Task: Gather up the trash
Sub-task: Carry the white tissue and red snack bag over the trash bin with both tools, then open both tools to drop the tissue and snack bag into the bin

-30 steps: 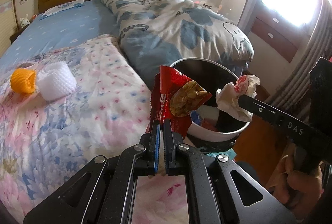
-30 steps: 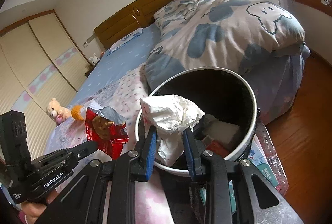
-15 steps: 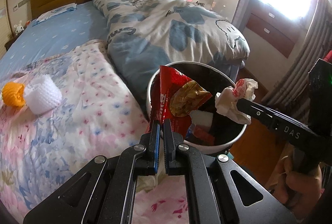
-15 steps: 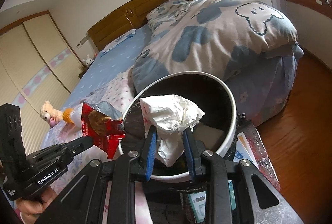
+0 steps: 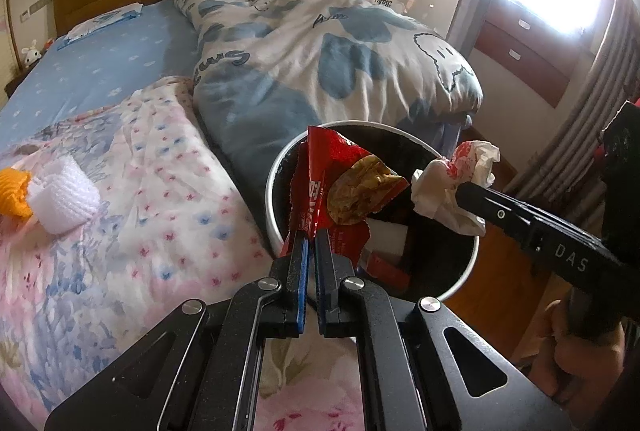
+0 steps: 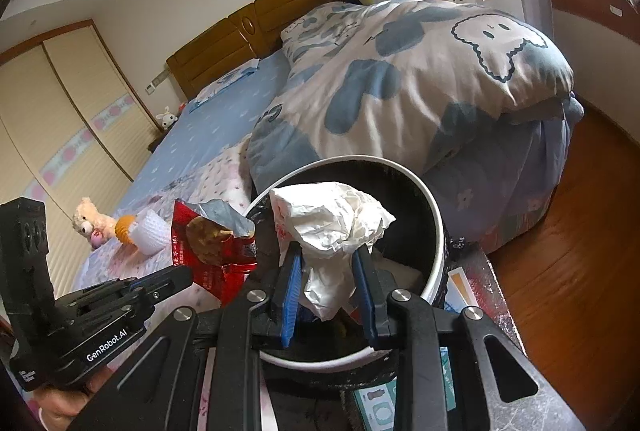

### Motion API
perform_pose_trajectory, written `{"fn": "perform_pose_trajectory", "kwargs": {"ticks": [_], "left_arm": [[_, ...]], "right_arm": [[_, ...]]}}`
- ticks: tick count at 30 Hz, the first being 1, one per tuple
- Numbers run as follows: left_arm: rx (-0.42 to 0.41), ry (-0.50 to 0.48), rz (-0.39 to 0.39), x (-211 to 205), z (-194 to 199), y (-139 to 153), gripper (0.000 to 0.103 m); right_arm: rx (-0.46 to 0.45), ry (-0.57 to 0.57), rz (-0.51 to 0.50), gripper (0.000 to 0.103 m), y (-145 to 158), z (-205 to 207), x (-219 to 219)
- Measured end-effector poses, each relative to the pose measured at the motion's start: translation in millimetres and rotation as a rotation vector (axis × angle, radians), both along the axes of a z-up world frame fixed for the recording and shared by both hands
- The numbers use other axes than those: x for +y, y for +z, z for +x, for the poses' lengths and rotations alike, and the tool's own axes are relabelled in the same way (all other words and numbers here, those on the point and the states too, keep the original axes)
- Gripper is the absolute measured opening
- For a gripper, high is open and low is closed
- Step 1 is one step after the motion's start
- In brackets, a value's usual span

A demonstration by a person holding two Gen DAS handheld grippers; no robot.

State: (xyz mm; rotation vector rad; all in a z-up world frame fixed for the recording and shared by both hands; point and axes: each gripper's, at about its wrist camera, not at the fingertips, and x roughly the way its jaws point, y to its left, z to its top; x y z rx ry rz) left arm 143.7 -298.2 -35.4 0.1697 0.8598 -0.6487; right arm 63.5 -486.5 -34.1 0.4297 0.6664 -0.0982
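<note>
A round white bin with a black liner (image 5: 280, 167) (image 6: 438, 231) stands beside the bed with some trash inside. My left gripper (image 5: 312, 235) is shut on a red snack wrapper (image 5: 340, 175) and holds it over the bin's near-left rim. The wrapper also shows in the right wrist view (image 6: 212, 243). My right gripper (image 6: 326, 255) is shut on a crumpled white paper wad (image 6: 332, 223) and holds it above the bin's opening. The wad also shows in the left wrist view (image 5: 456, 183).
A bed with a floral quilt (image 5: 120, 199) and a blue-and-white duvet (image 5: 328, 59) lies to the left and behind. A white and orange knitted item (image 5: 52, 195) and a plush toy (image 6: 90, 221) lie on the quilt. Wooden floor (image 6: 580, 271) is to the right.
Both grippers have moved in over the bin with their trash. The bin now looks nearer and more centred in both views. Both stay shut.
</note>
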Motion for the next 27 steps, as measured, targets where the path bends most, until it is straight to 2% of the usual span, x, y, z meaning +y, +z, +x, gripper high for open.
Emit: {"fn": "perform_pose_trajectory", "kwargs": {"ticks": [27], "left_arm": [[0.010,-0.010,0.044,-25,21,-9,0.003]], "right_arm": [[0.057,0.008,0.008,0.026,-15,21,-12]]}}
